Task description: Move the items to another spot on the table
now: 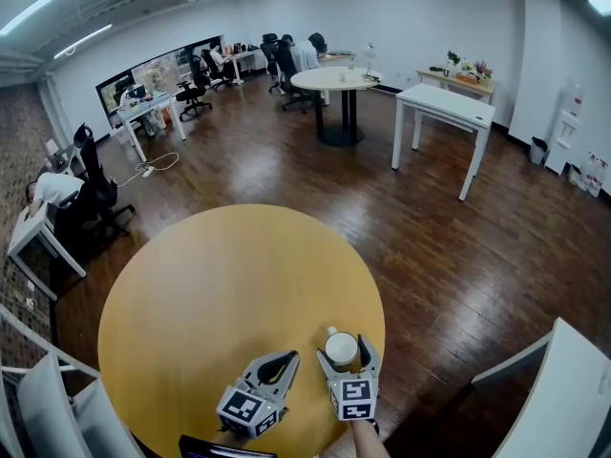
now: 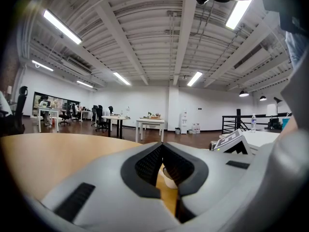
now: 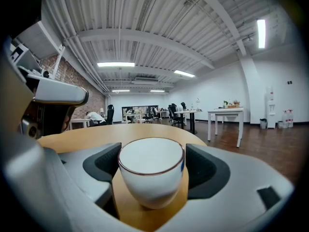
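A small white cup with a thin dark rim stands upright on the round yellow table, near its right front edge. My right gripper is open, one jaw on either side of the cup, and the pads sit very close to its wall. My left gripper rests just left of it with the fingertips together and nothing between them. In the left gripper view, part of the cup shows through the gap below the closed tips of the left gripper.
The table's edge runs close to the cup on the right, with dark wooden floor beyond. A white panel stands at the lower right and a white chair at the lower left. White desks and a round table stand far off.
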{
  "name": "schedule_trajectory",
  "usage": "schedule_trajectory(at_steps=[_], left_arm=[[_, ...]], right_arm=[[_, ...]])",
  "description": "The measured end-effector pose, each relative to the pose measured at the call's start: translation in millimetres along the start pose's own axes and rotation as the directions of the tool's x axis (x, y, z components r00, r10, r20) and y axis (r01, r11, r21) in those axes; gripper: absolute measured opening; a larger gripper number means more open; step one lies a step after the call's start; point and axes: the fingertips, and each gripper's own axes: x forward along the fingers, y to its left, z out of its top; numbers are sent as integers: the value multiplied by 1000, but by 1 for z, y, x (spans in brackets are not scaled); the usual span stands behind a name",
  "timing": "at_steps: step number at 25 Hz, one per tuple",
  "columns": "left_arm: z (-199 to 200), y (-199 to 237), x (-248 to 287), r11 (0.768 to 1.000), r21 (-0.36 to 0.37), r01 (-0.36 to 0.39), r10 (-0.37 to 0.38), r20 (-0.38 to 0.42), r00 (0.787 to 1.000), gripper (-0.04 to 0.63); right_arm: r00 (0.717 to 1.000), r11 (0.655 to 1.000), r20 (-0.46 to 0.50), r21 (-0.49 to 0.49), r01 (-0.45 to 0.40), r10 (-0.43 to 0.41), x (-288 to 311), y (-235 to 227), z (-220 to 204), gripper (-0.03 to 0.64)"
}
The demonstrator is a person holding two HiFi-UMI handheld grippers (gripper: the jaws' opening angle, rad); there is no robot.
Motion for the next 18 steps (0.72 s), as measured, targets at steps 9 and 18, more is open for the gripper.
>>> schedule_trajectory(at_steps=[9, 18], left_arm=[[34, 3, -34, 999, 31, -6, 5, 37, 999, 4], [63, 24, -110, 997, 49, -65, 60, 86, 994, 3]], right_arm=[[997, 999, 70, -40, -32, 35, -24, 25, 64, 409], [979, 983, 131, -112, -143, 157, -55, 114, 126, 383]])
